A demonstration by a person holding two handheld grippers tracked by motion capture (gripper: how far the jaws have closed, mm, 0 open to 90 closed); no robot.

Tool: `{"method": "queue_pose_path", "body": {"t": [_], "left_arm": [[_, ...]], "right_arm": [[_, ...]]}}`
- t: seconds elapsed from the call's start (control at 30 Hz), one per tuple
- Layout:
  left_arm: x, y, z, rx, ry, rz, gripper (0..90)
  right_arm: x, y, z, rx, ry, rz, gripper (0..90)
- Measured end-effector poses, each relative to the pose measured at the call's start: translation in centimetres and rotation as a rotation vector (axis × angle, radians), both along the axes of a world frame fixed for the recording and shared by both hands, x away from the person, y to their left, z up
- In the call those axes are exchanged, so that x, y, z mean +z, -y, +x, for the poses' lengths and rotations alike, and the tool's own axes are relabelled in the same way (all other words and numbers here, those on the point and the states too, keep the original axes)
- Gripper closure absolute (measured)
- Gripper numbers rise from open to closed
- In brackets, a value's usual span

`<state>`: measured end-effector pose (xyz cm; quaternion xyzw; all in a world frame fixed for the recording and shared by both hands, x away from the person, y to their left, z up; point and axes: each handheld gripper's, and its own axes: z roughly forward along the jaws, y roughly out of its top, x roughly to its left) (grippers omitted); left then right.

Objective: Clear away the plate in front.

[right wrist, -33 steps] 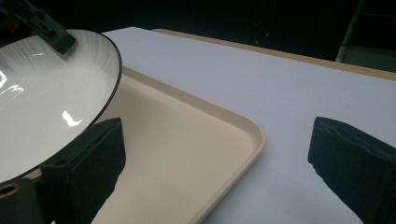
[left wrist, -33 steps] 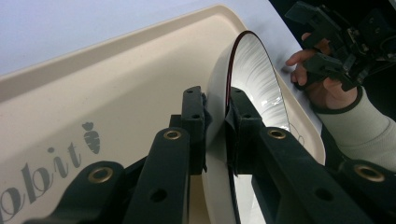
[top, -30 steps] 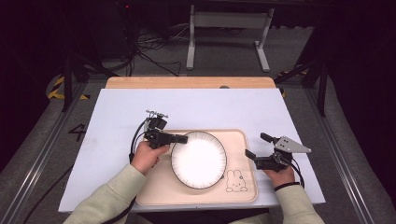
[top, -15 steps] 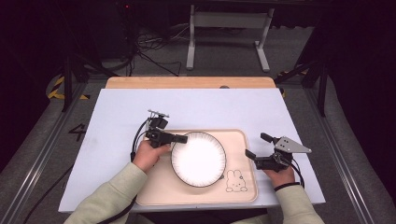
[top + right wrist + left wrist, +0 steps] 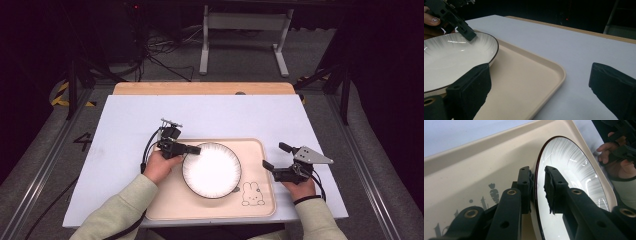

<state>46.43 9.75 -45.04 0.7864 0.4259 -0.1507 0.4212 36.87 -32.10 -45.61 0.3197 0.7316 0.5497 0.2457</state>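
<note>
White porcelain with a thin dark rim, the plate [image 5: 211, 170] sits on the beige tray [image 5: 255, 150], left of the printed rabbit [image 5: 251, 194] and toward the tray's left half. The left gripper [image 5: 192, 149] reaches in from the plate's upper-left edge, pointing to the right across the rim. In the left gripper view the rim runs straight up between the two jaws: one pad stands outside, under the rim, and the other over the plate's inner face [image 5: 571, 182]. The jaws have just been opening, and a sliver of gap shows on each side of the rim, so the hold looks loosened rather than clamped. That makes the rim's line through the jaws the thing that matters: a straight pull back toward the left hand would likely clear it. The right gripper [image 5: 274, 157] rests at the tray's right edge, well apart from the plate, its jaws spread wide with nothing between them.
</note>
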Motion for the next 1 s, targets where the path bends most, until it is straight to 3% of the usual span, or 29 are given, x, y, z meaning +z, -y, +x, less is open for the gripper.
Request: {"method": "queue_pose_path", "body": {"t": [0.07,0.27,0.63,0.73,0.83,1.0], "left_arm": [[-0.1,0.1,0.0,0.002,0.001,0.026,71.2],[0.1,-0.1,-0.1,0.011,0.024,0.006,66.8],[1.6,-1.7,-1.2,0.031,0.15,-0.012,52.1],[2.3,-2.3,-1.9,0.041,0.205,-0.034,50.6],[2.9,-3.1,-2.5,0.047,0.222,-0.067,48.9],[3.6,-4.1,-3.7,0.048,0.27,-0.086,41.2]], "right_arm": [[0.0,0.0,0.0,-0.001,-0.002,-0.001,4.7],[0.0,0.0,0.1,-0.001,-0.004,-0.003,4.7],[0.0,0.0,0.2,0.004,-0.015,-0.002,5.1],[0.0,0.0,0.2,0.005,-0.016,-0.001,4.9],[0.0,0.1,0.2,0.011,-0.016,0.002,4.8],[0.0,0.1,0.2,0.015,-0.018,0.004,4.6]]}}
